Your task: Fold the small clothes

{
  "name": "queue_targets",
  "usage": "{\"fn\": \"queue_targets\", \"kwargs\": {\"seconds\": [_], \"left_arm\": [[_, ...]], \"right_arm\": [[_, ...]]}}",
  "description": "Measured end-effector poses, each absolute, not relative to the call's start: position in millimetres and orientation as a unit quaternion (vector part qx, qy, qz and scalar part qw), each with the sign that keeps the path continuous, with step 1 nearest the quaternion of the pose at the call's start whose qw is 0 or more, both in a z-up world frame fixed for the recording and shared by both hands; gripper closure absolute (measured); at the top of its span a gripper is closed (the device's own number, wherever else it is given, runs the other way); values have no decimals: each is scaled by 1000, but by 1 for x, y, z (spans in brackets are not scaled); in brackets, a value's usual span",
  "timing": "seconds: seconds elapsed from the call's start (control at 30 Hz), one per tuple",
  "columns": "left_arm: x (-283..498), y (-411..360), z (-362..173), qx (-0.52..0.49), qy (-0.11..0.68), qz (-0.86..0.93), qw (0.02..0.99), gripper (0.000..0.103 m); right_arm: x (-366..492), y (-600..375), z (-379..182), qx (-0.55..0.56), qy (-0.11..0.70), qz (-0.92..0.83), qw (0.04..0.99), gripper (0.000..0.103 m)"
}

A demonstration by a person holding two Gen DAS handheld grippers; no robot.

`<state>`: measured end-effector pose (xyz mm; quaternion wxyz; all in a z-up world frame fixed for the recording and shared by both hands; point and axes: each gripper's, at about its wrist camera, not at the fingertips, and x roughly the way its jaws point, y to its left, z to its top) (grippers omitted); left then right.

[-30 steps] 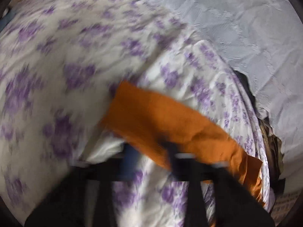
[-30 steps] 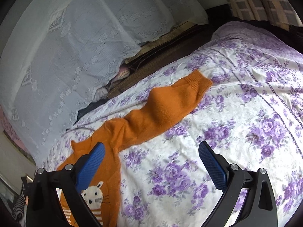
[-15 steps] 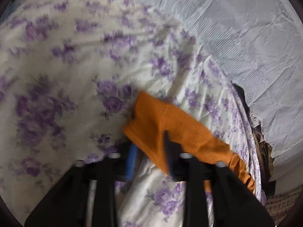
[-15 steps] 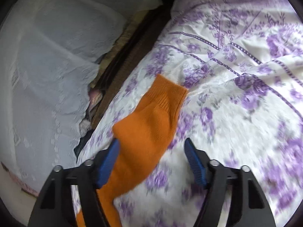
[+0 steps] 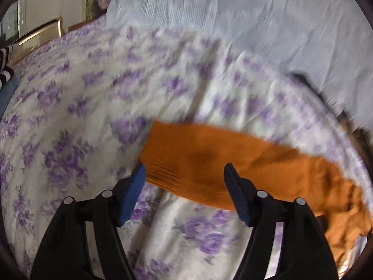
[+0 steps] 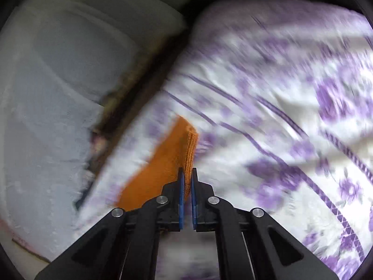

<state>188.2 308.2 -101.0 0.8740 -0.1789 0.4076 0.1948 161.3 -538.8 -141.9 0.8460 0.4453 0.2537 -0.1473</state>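
A small orange knit sweater lies on a bed with a white sheet printed with purple flowers. In the left wrist view one sleeve stretches flat to the right, its ribbed cuff between the tips of my left gripper, which is open and just above it. In the right wrist view my right gripper is shut on the ribbed cuff of the other sleeve, which is lifted off the sheet. The sweater's body is out of sight.
A white lace curtain hangs along the bed's far edge, with a dark gap between bed and curtain. A wooden frame and striped cloth sit at the far left. The flowered sheet spreads to the right.
My left gripper was shut on its sleeve cuff and has opened, leaving the sleeve flat. My right gripper was open, moved onto the other sleeve cuff and shut on it.
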Motion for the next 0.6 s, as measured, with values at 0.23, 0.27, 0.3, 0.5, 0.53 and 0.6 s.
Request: {"fn": "queue_targets", "kwargs": {"seconds": [0.23, 0.27, 0.3, 0.5, 0.53, 0.6], "left_arm": [[175, 296, -66, -206, 366, 143, 897, 35], [180, 284, -60, -204, 366, 117, 900, 34], [189, 265, -56, -196, 376, 82, 902, 31], [242, 157, -67, -136, 432, -8, 892, 28], [253, 140, -75, -124, 445, -22, 887, 26], [271, 113, -96, -105, 471, -23, 875, 26]], "right_arm": [[132, -509, -91, 378, 190, -197, 884, 86], [138, -497, -82, 363, 197, -158, 897, 86], [153, -470, -68, 333, 215, -100, 912, 86], [232, -297, -56, 151, 345, 69, 924, 65], [243, -276, -61, 137, 357, 76, 921, 65], [262, -255, -81, 124, 398, 68, 906, 64]]}}
